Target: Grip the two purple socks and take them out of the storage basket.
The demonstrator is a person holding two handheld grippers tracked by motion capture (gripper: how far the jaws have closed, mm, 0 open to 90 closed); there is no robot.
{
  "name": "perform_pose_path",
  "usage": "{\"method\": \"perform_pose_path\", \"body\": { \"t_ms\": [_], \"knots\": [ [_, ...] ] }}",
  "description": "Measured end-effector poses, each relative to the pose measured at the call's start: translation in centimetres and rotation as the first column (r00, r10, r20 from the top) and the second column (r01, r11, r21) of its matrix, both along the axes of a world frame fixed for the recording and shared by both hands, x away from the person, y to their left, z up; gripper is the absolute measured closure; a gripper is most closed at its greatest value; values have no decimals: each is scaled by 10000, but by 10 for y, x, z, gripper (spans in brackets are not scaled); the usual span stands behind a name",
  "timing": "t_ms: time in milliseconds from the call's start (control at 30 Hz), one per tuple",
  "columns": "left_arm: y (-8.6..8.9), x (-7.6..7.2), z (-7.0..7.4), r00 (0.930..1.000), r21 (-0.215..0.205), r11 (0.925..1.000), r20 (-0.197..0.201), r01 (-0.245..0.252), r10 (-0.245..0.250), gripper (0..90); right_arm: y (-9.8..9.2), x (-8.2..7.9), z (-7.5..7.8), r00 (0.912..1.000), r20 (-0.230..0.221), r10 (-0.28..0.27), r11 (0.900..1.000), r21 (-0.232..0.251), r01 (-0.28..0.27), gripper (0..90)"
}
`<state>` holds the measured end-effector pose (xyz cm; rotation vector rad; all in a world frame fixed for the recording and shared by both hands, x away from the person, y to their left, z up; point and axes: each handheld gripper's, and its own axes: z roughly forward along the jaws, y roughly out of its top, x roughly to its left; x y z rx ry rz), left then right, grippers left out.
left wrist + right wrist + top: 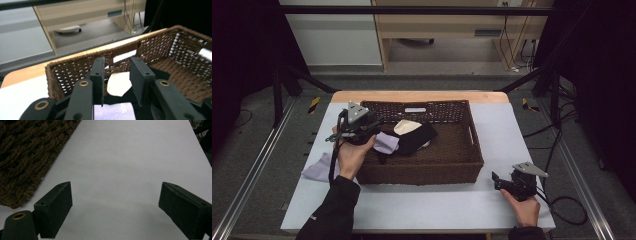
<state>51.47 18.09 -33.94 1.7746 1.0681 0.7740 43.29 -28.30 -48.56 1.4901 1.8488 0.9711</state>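
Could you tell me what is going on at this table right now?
A person is working with a gripper in each hand, apparently sorting cloths into a brown wicker basket. The left gripper hangs over the basket's left end, jaws apart with nothing pinched between them, above a lilac cloth. A black cloth and a cream one lie inside too. Another lilac cloth lies on the table, left of the basket. The right gripper rests open on the table by the basket's near right corner.

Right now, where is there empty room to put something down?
The white table cover is bare between the basket's near wall and the table's front edge, and right of the basket. Inside, the right half is free; the left holds the cloths.
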Motion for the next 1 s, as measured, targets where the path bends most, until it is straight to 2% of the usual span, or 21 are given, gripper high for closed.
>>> {"method": "perform_pose_path", "body": {
  "t_ms": [200, 267, 600, 733, 833, 1000],
  "knots": [
    [-5, 13, -12, 9988, 331, 9994, -479, -69, 84, 656, 0, 0, 0, 10000, -22, 22, 10000, -21, -22, 120],
    [-7, 15, -15, 9983, 279, 9996, -580, -22, 39, 656, 0, 0, 0, 10000, -18, 15, 10000, -18, -15, 120],
    [-12, 29, -29, 9960, 521, 9986, -881, -77, 122, 634, 0, 0, 0, 10000, -37, 29, 10000, -4, -30, 120],
    [-13, 34, -39, 9912, 697, 9975, -1313, -92, 183, 572, 0, 0, 0, 10000, -40, 42, 10000, -15, -42, 120],
    [-12, 35, -48, 9896, 843, 9963, -1415, -159, 277, 524, 0, 0, 0, 10000, -36, 38, 10000, -7, -38, 120],
    [-6, 37, -57, 9837, 807, 9962, -1739, -315, 452, 451, 0, 1, 0, 9999, -86, 63, 10000, -17, -63, 120]
  ]
}}
